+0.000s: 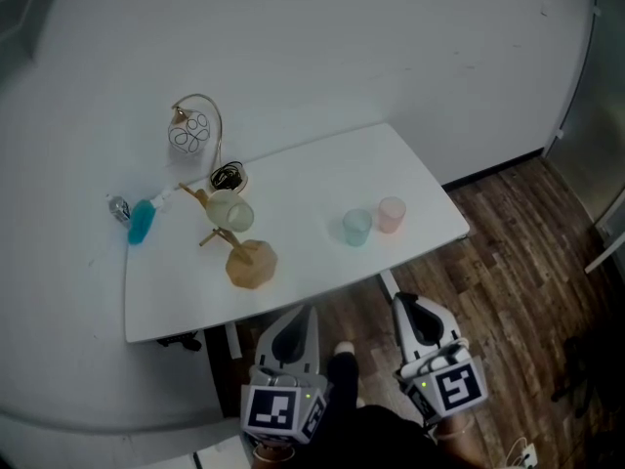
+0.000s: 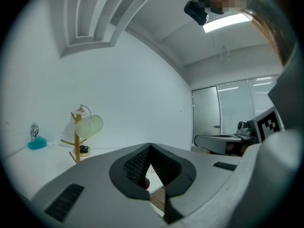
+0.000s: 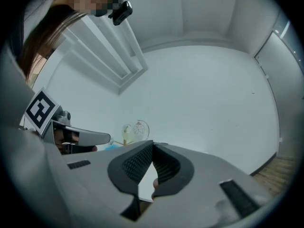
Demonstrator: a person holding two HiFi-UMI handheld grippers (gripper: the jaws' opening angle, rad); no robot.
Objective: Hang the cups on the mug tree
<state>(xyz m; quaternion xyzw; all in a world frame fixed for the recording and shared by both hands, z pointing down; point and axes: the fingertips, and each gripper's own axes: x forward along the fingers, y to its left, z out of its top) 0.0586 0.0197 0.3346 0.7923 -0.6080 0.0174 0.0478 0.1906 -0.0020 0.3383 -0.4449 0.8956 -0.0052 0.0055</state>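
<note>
A wooden mug tree (image 1: 250, 259) stands at the left of the white table (image 1: 303, 286), with a pale green cup (image 1: 230, 211) hanging on one of its arms. A teal cup (image 1: 356, 228) and a pink cup (image 1: 391, 214) stand upright side by side at the table's right. Both grippers are held level below the table's near edge, apart from the cups. My left gripper (image 1: 297, 314) is shut with nothing in it, and so is my right gripper (image 1: 409, 304). The left gripper view shows the tree (image 2: 76, 146) and green cup (image 2: 89, 126) beyond the closed jaws (image 2: 150, 147). Closed jaws (image 3: 153, 144) also fill the right gripper view.
A wire ornament on a gold arc (image 1: 194, 130), a small dish with a black item (image 1: 228, 177) and a blue bottle (image 1: 142, 221) sit behind and left of the tree. Wood floor (image 1: 527, 262) lies to the right of the table. A white wall rises behind it.
</note>
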